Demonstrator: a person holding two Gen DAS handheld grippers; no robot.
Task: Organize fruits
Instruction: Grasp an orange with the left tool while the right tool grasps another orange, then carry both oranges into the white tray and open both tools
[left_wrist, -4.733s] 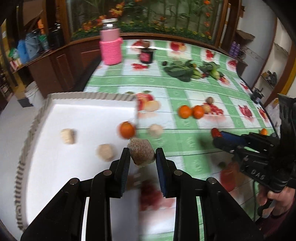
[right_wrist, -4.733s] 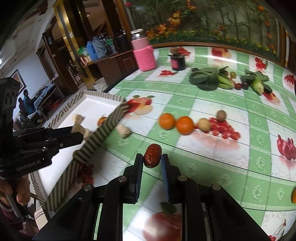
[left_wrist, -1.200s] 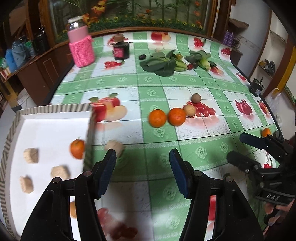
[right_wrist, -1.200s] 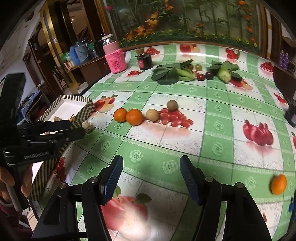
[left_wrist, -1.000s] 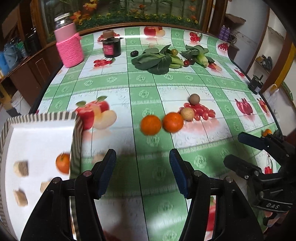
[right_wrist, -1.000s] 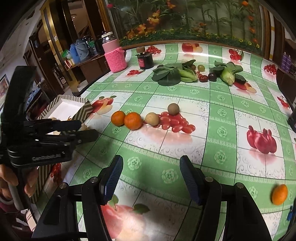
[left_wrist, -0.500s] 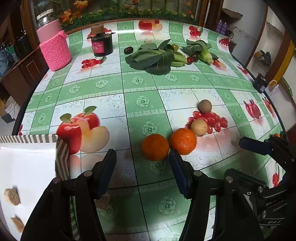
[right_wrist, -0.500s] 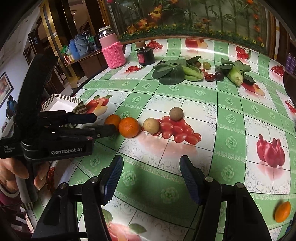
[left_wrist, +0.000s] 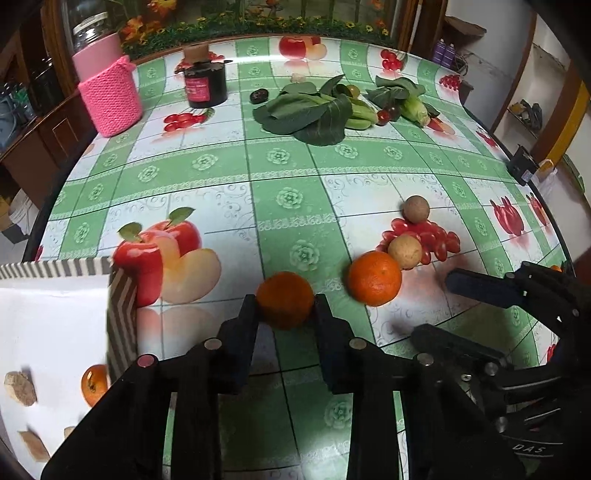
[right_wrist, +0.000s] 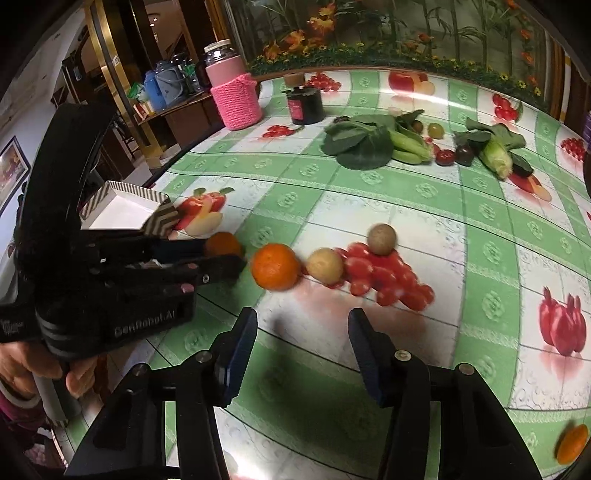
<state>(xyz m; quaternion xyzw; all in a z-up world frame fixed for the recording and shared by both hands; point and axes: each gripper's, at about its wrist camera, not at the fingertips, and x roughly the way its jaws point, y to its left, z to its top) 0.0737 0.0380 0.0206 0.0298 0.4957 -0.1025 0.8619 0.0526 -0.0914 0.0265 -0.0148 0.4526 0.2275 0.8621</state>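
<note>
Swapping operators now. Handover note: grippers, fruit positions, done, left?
Left gripper: closing on the nearer orange, pads at its sides.
Right gripper: closing, nothing between its pads, short of the second orange.
Done: one orange and some beige pieces in the white tray.
Left: both oranges, two brown round fruits, and a small orange at the table's near edge.

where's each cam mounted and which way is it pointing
Left wrist: sits on the left gripper, looking down along its fingers, closing around an orange; the right gripper shows at right.
Right wrist: sits on the right gripper, facing the table; its jaws are closing, nothing between them; a hand shows at left.
Shared: the second orange and the pink jar.
</note>
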